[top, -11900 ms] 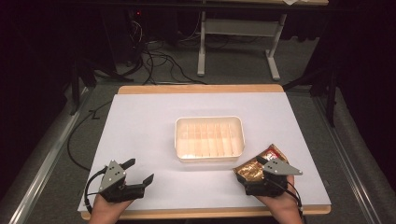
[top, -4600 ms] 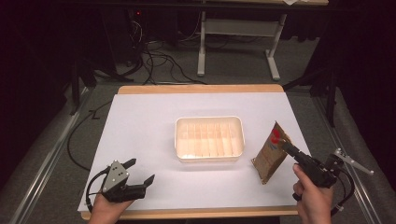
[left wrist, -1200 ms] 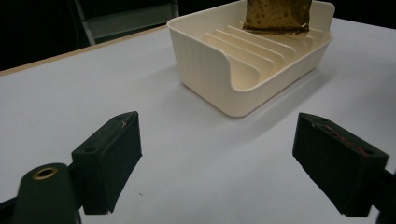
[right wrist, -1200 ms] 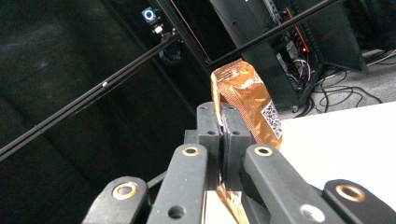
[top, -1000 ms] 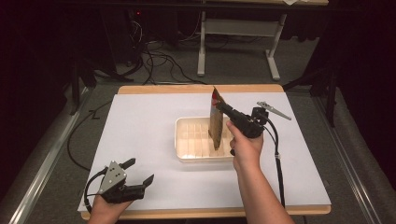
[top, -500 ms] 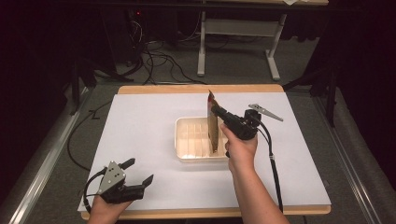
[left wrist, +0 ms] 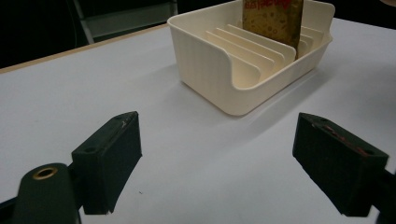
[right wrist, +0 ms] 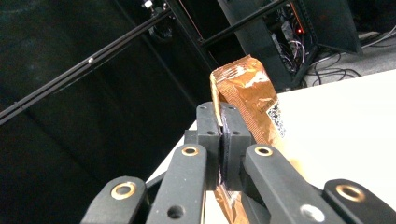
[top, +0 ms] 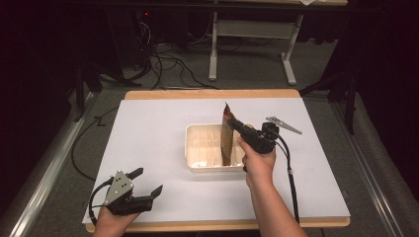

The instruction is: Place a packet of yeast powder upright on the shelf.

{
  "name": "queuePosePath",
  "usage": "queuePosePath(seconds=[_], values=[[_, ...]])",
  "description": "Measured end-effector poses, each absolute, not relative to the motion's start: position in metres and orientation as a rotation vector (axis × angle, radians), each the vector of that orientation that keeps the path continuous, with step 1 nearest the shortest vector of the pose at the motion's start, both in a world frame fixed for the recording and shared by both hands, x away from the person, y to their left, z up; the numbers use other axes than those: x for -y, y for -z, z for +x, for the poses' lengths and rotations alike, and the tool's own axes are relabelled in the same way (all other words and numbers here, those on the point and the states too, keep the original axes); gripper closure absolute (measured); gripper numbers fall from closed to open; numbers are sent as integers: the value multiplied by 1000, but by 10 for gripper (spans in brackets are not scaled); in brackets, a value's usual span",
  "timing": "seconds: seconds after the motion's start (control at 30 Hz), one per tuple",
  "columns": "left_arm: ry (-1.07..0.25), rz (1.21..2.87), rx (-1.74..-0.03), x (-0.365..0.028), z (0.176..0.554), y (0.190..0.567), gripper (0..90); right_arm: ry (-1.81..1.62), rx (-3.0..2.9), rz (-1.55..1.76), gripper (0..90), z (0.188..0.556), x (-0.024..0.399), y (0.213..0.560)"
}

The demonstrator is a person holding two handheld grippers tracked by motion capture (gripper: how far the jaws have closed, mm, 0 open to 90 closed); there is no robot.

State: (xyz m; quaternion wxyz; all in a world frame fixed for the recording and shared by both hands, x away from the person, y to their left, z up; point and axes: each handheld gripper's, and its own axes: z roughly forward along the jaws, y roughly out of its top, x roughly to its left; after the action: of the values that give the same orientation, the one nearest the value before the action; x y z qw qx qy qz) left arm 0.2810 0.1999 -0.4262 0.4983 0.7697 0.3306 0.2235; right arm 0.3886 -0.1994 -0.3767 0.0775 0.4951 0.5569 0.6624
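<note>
A cream tray (top: 189,148) with upright dividers sits mid-table. My right gripper (top: 232,123) is shut on the top part of a brown-gold foil packet (top: 227,140), holding it upright with its lower edge down among the dividers near the tray's right end. In the right gripper view the jaws pinch the packet (right wrist: 250,91) tightly at the right gripper (right wrist: 223,122). My left gripper (top: 147,181) rests open near the front left corner, holding nothing. The left gripper (left wrist: 219,144) faces the tray (left wrist: 210,70), with the packet (left wrist: 273,18) standing in it.
The white table top (top: 158,123) has a wooden edge at front and back. A person's right forearm (top: 269,207) reaches in from the front edge. Cables (top: 163,64) and a desk frame (top: 252,29) lie on the dark floor beyond.
The right gripper has carried the packet slightly leftward and lower, down into the tray. The left gripper has stayed where it was, open.
</note>
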Motion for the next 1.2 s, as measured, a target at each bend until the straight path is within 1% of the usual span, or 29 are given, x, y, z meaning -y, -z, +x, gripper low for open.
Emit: queuePosePath(seconds=[0.37, 0.57, 0.87, 0.97, 1.03, 1.07, 1.1, 1.13, 1.17, 1.2], values=[[-538, 1874, -799, -200, 281, 427, 158, -1959, -1698, 1491, 891, 382, 204, 391], [-539, 1873, -799, -200, 281, 426, 158, -1954, -1704, 1487, 887, 381, 205, 392], [-540, 1874, -798, -200, 281, 426, 158, -1938, -1723, 1495, 840, 382, 204, 387], [-540, 1871, -800, -200, 281, 426, 158, -1941, -1729, 1480, 782, 382, 203, 382], [-541, 1871, -800, -200, 281, 426, 158, -1933, -1738, 1479, 708, 382, 202, 379], [-541, 1871, -800, -200, 281, 426, 158, -1933, -1738, 1479, 708, 382, 202, 379], [-543, 1871, -799, -201, 281, 426, 158, -1937, -1744, 1485, 630, 383, 201, 377], [-543, 1871, -799, -201, 281, 426, 158, -1937, -1744, 1485, 630, 383, 201, 377], [-543, 1872, -799, -201, 281, 426, 158, -1924, -1755, 1498, 552, 383, 200, 376], [-543, 1872, -799, -201, 281, 426, 158, -1924, -1755, 1498, 552, 383, 200, 376]])
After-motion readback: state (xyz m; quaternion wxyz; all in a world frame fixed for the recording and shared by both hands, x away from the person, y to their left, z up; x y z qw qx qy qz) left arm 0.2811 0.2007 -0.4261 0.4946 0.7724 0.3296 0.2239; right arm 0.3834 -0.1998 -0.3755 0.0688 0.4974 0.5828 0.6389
